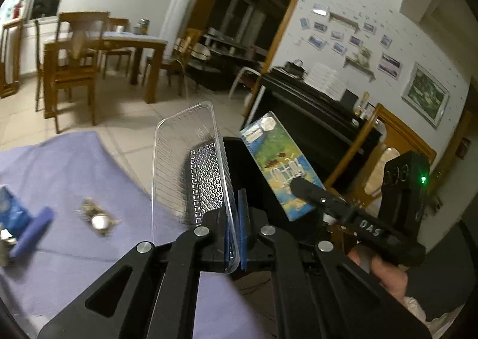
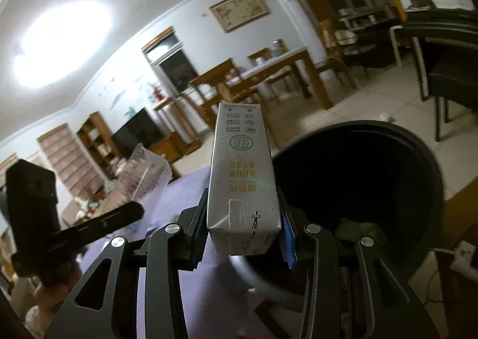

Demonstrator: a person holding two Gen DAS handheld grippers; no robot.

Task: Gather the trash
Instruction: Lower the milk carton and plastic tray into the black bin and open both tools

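The only lettering that reads cleanly is "DAS", raised in white on the black body of the right gripper as seen from the left wrist camera; the milk carton carries gold Chinese characters, a round green seal, small circular marks near its far end and a printed scissors icon on a dashed cut line, but the characters are upside down and too soft to read with confidence. That carton is a tall, silvery grey box on the face toward the right camera, with a folded flap at its near end; from the left camera its other face shows a painted scene of blue sky, green field and a white fence. The right gripper's jaws are closed narrowly on the carton's near end, one blue pad against each side, the rest projecting forward past the fingertips, just beside the rim of the black trash bin. The left gripper has its jaws pinched nearly together on the lower edge of a clear plastic tray, ribbed and see-through, which rises upright ahead of the fingers. Left of those jaws, a crumpled wrapper lies on the purple tablecloth.
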